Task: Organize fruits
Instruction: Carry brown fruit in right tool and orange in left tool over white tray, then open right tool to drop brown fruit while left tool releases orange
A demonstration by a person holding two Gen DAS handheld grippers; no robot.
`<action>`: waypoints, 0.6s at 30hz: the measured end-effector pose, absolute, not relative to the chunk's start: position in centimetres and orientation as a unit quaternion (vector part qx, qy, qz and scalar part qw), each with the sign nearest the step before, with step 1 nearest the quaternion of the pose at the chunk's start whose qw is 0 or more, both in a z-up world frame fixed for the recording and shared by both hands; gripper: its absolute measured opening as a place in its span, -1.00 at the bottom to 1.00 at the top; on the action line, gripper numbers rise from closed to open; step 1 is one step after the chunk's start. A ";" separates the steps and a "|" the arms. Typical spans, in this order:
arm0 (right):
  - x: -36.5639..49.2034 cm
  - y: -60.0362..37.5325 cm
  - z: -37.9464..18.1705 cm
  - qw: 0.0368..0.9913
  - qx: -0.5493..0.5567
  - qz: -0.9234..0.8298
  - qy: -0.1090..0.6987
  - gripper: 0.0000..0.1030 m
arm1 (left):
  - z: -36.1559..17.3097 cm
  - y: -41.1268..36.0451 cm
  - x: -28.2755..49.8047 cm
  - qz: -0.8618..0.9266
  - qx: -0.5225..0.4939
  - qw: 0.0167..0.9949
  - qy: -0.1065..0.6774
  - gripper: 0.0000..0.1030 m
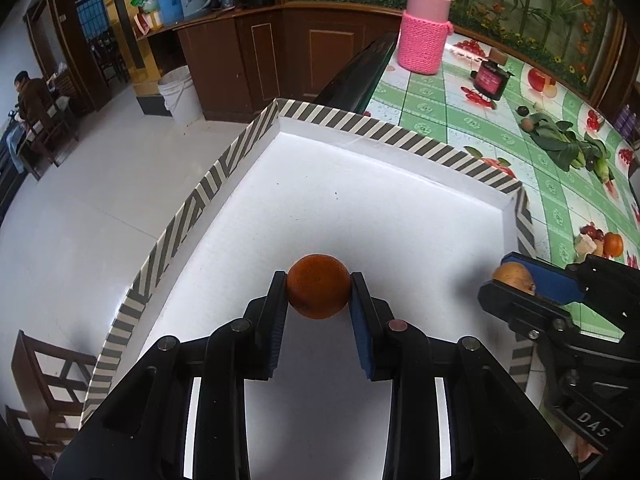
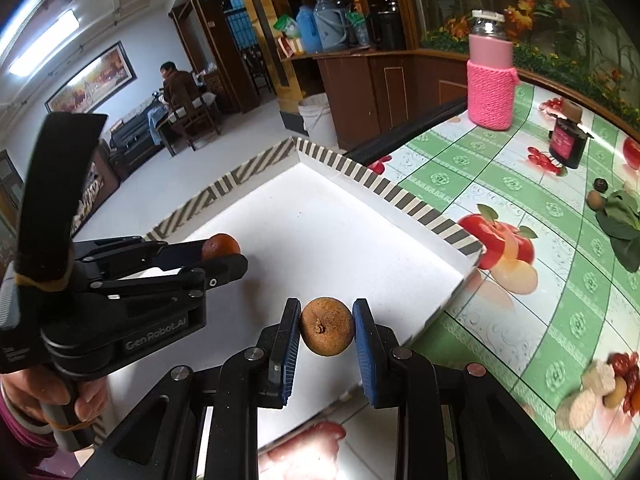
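Note:
My left gripper (image 1: 319,280) is shut on an orange (image 1: 318,286) and holds it over the white floor of the striped-rim tray (image 1: 340,120). My right gripper (image 2: 327,312) is shut on a small brown fruit (image 2: 327,326) and holds it over the tray's (image 2: 400,196) near right part. Each gripper shows in the other's view: the right gripper (image 1: 516,280) with the brown fruit (image 1: 514,278) at the tray's right edge, the left gripper (image 2: 228,256) with the orange (image 2: 220,246) at the left.
On the green fruit-print tablecloth (image 1: 460,120) stand a jar in a pink knitted sleeve (image 1: 424,36) and a dark jar (image 1: 490,80). Leafy greens (image 1: 568,144) and two small fruits (image 1: 525,118) lie beyond the tray. The table's left edge drops to the floor.

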State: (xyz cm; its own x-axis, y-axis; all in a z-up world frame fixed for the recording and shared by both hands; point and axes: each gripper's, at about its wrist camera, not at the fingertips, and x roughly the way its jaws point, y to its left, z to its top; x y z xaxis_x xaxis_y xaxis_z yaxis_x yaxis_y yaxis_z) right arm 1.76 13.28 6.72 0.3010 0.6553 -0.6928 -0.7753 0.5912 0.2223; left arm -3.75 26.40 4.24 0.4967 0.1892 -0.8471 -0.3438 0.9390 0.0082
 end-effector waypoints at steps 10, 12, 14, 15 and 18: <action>2.5 14.9 5.9 0.796 -0.098 0.447 0.397 -0.50 | 3.3 27.2 -3.3 0.164 -0.092 0.852 0.489 -0.42; 2.6 15.3 5.6 0.793 -0.101 0.448 0.399 -0.50 | 3.2 27.2 -3.4 0.166 -0.093 0.851 0.490 -0.42; 2.6 15.6 5.5 0.791 -0.103 0.451 0.400 -0.50 | 3.1 27.3 -3.3 0.167 -0.093 0.850 0.490 -0.42; 2.7 15.7 5.5 0.790 -0.104 0.452 0.400 -0.50 | 3.1 27.3 -3.3 0.169 -0.093 0.850 0.491 -0.42; 2.6 15.7 5.5 0.790 -0.106 0.455 0.396 -0.45 | 3.1 27.5 -3.4 0.165 -0.100 0.852 0.487 -0.42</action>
